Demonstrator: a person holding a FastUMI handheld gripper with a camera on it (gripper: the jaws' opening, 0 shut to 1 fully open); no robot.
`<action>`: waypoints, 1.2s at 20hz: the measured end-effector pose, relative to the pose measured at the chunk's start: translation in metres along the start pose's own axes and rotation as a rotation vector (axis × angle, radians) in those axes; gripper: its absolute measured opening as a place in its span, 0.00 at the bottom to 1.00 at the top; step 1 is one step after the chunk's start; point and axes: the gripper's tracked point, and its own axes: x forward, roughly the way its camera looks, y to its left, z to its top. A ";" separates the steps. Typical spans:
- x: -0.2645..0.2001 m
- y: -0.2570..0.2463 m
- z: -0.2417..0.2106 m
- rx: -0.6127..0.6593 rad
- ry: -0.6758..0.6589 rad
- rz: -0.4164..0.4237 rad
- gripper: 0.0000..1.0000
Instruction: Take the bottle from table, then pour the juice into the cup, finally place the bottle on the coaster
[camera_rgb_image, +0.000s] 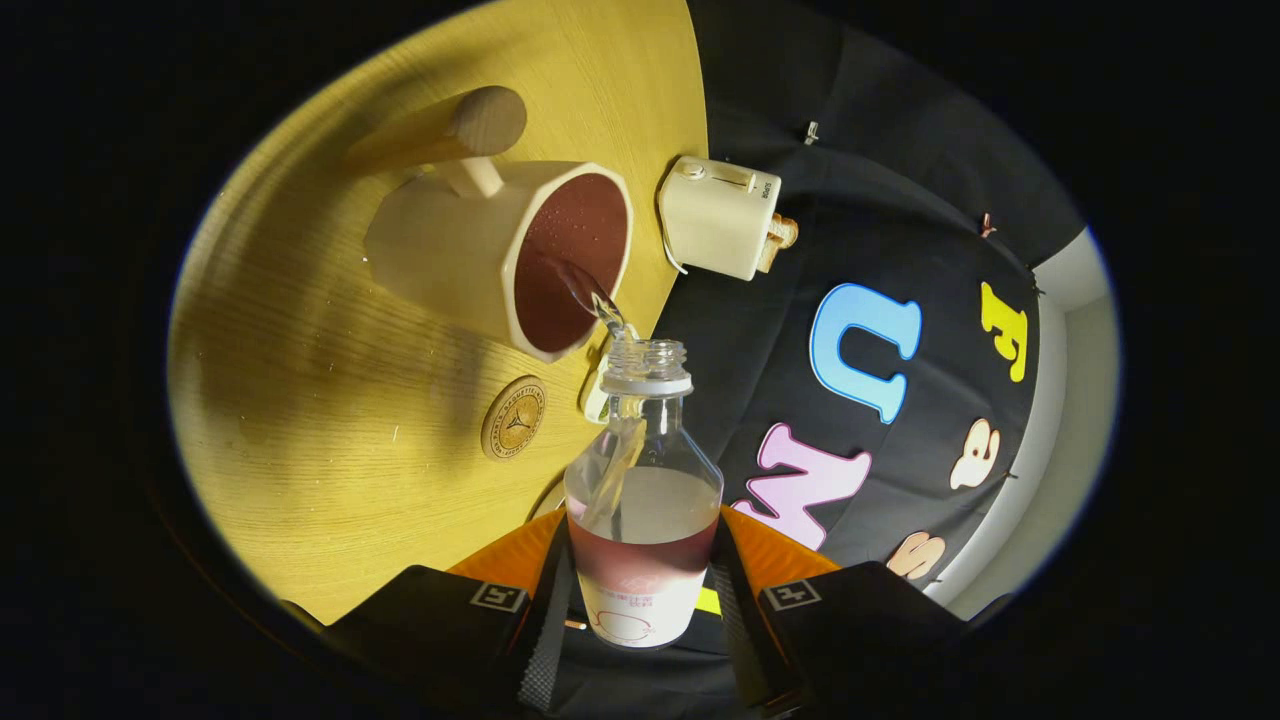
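My gripper is shut on a clear, uncapped bottle, both fingers pressing on its lower body. The bottle is tilted, its open mouth aimed at a cream cup just beyond it. A thin stream of liquid runs from the mouth into the cup, whose inside looks dark red. The cup has a round wooden handle. A round wooden coaster lies on the yellow wooden table, beside the bottle's neck and near the cup's base.
A cream toaster with toast in it stands at the table's edge beyond the cup. A small white object, perhaps the cap, lies behind the bottle's neck. The booth's black cloth wall hangs past the table's edge.
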 end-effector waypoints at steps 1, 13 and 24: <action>0.000 -0.003 0.000 0.000 -0.001 -0.005 0.70; -0.002 -0.018 0.004 -0.087 -0.029 -0.060 0.70; -0.001 -0.032 0.006 -0.212 -0.058 -0.121 0.70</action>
